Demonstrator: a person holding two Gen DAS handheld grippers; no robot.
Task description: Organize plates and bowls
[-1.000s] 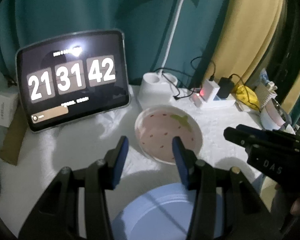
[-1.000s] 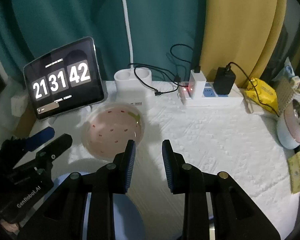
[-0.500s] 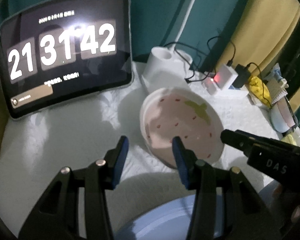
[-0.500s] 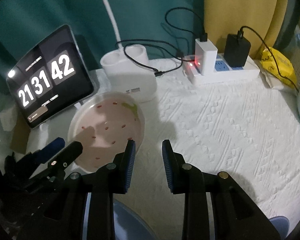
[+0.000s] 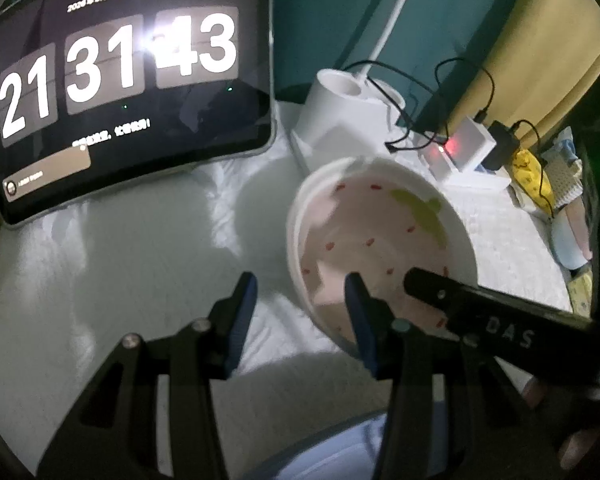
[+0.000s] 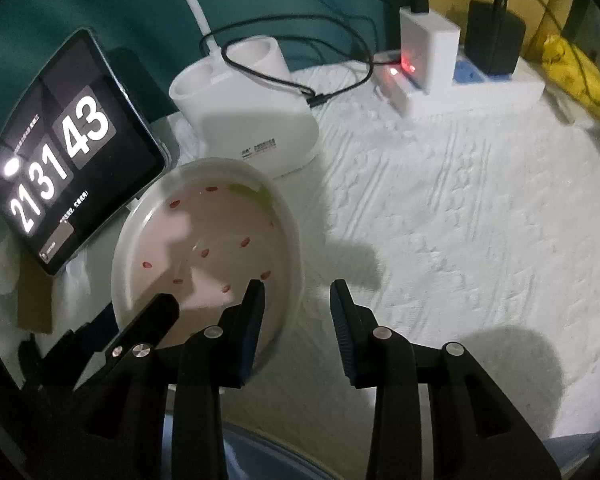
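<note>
Tools both straddle the rim of the shallow pink ceramic bowl with red flecks; right tool is opening, rim between its fingers; left tool gapes, unclamped; bowl rests on the white-clothed worktop beside a clock tablet.

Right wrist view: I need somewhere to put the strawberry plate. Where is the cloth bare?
Widest bare cloth lies right of the strawberry plate, below the power strip. Crowded: tablet, lamp base, both grippers at the plate.

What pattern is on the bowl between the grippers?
Pink strawberry design on the bowl: red seed flecks, green leaf near the far rim, white edge. Clearest in the right wrist view.
</note>
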